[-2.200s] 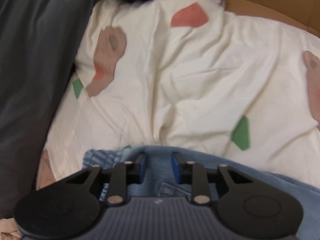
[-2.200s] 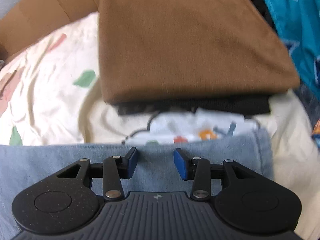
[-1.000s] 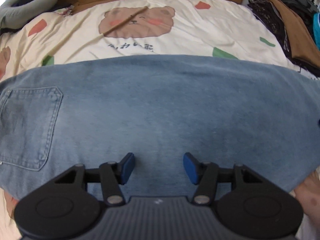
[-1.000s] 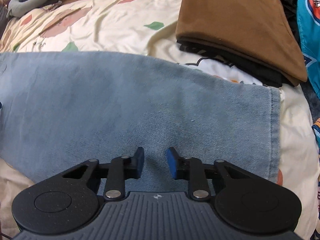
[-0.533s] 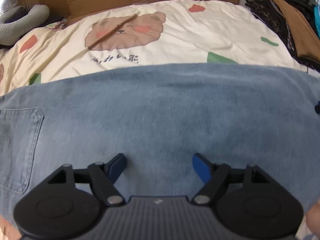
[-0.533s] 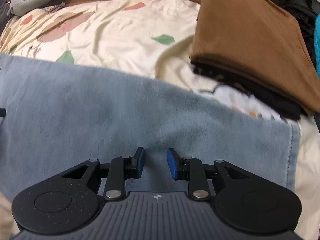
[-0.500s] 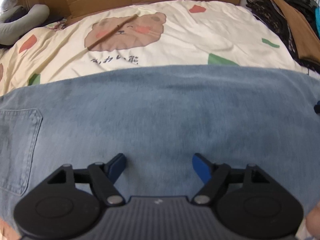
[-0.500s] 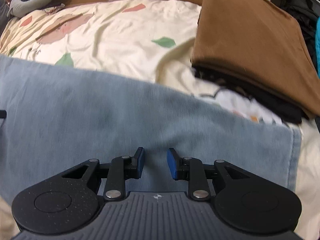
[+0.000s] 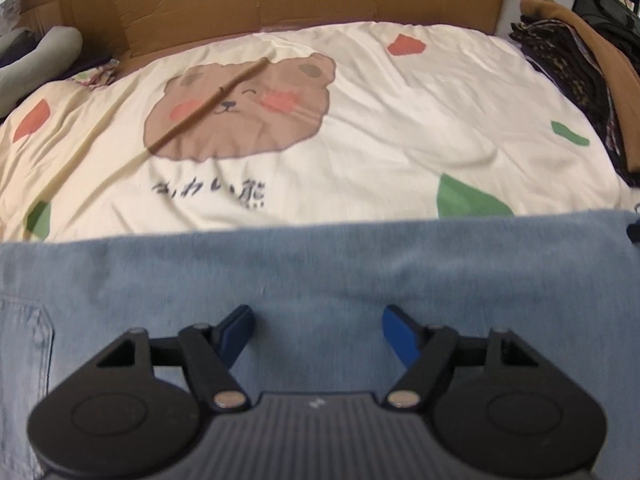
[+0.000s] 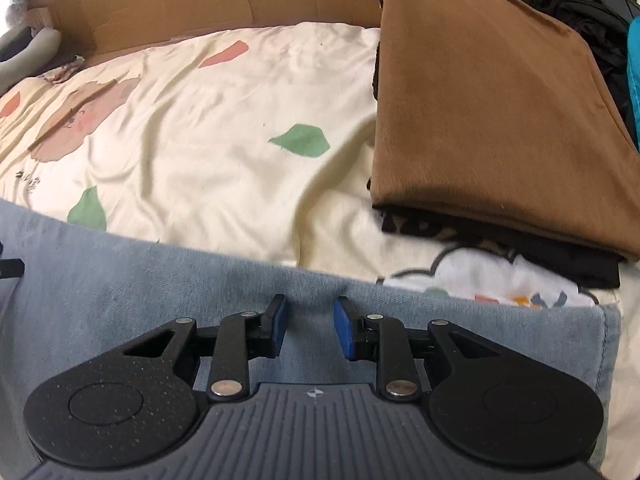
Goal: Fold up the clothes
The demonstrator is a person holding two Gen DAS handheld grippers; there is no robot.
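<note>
The jeans [image 9: 320,276] lie flat across the near side of the bed [image 9: 360,152], spread out so they can be folded. Over the jeans, the left gripper [image 9: 318,330] points down, fingers wide but closing on nothing. The right gripper [image 10: 308,326] tilts down too, fingers narrow and empty.

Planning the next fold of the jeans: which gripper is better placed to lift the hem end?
Right. The right gripper hovers near the jeans' hem; the left gripper, jaws closing, sits toward the pocket end.
</note>
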